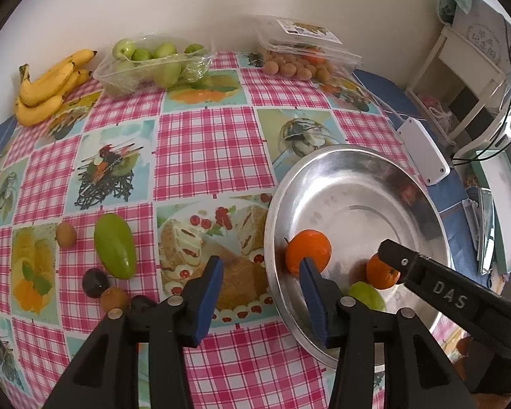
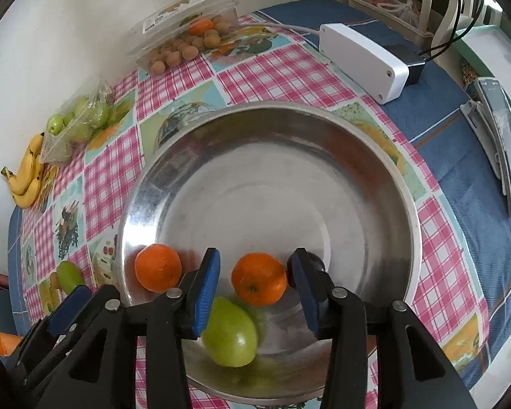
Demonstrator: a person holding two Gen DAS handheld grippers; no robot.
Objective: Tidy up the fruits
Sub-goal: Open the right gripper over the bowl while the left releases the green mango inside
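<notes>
A steel bowl (image 2: 374,156) holds two oranges (image 2: 157,267) (image 2: 259,278), a green mango (image 2: 230,335) and a dark plum (image 2: 318,264). My right gripper (image 2: 255,289) is open and empty, low over the bowl's near side above the mango. My left gripper (image 1: 262,289) is open and empty, over the bowl's (image 1: 357,170) left rim. Left of it on the cloth lie a green mango (image 1: 114,245), a dark plum (image 1: 94,282) and two small brown fruits (image 1: 65,234) (image 1: 113,298). In the left wrist view the right gripper (image 1: 388,254) reaches into the bowl.
Bananas (image 1: 47,85), a tray of green fruits (image 1: 150,64) and a clear box of small brown fruits (image 1: 303,58) line the far wall. A white box (image 2: 361,61) with cable lies right of the bowl. A phone (image 2: 504,143) lies at the right.
</notes>
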